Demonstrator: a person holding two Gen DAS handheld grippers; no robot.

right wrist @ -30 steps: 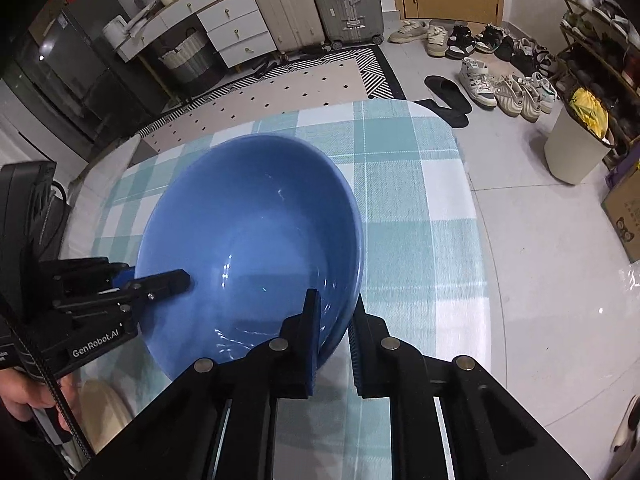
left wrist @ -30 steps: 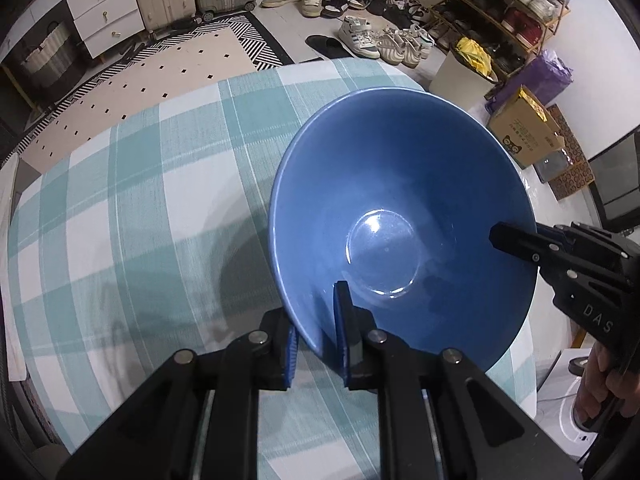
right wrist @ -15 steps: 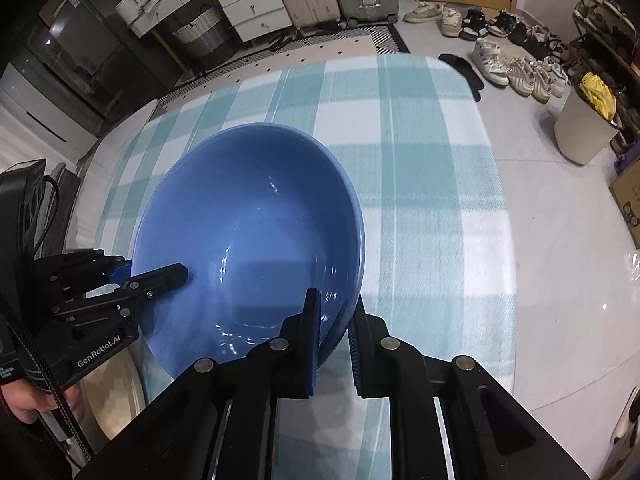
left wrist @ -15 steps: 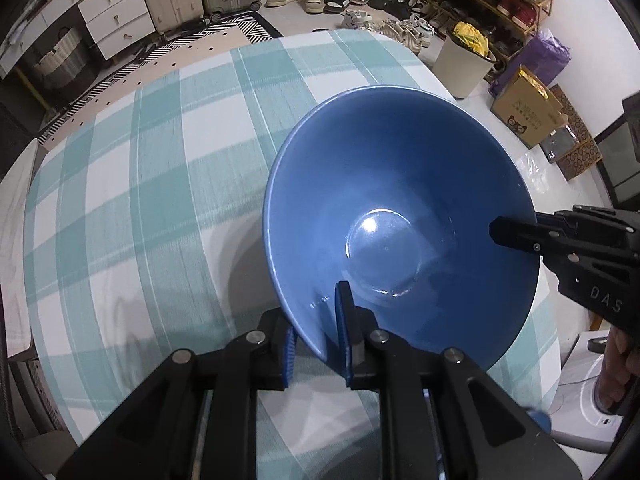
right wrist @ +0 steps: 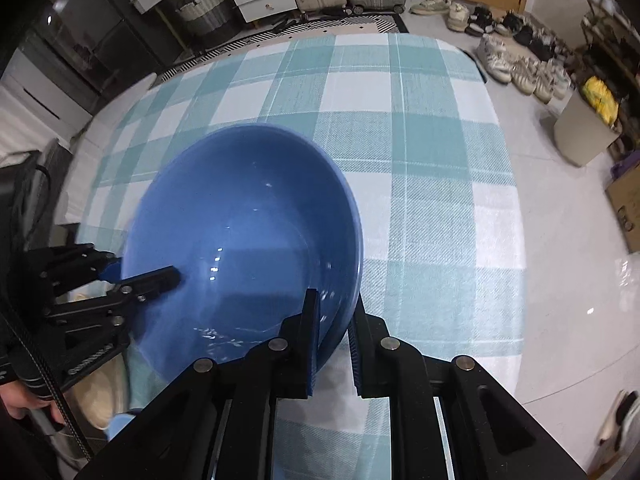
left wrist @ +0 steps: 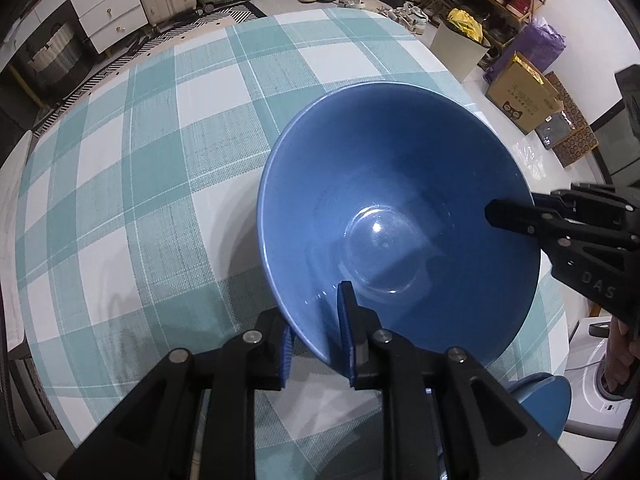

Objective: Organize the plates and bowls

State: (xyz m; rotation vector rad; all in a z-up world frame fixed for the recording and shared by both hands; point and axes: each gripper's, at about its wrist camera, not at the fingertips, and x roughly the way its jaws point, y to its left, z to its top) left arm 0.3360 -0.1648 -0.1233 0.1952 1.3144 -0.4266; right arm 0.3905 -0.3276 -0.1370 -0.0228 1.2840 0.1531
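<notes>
I'm pinching the near rim of the blue bowl [left wrist: 400,220] with my left tongs [left wrist: 318,336], one finger inside, one outside. My right tongs [right wrist: 334,340] are gripping the opposite rim the same way, outer finger half hidden behind the wall. The bowl is sitting over the checked tablecloth [left wrist: 160,160]; I'm not seeing whether its base touches. Something blue [left wrist: 540,396] is peeking out, cut off behind my left tongs.

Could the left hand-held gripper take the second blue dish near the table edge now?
Probably not. The left hand-held gripper is shut on the rim of the big blue bowl, and the right hand-held gripper clamps the opposite rim. The second blue dish lies low, partly hidden.
</notes>
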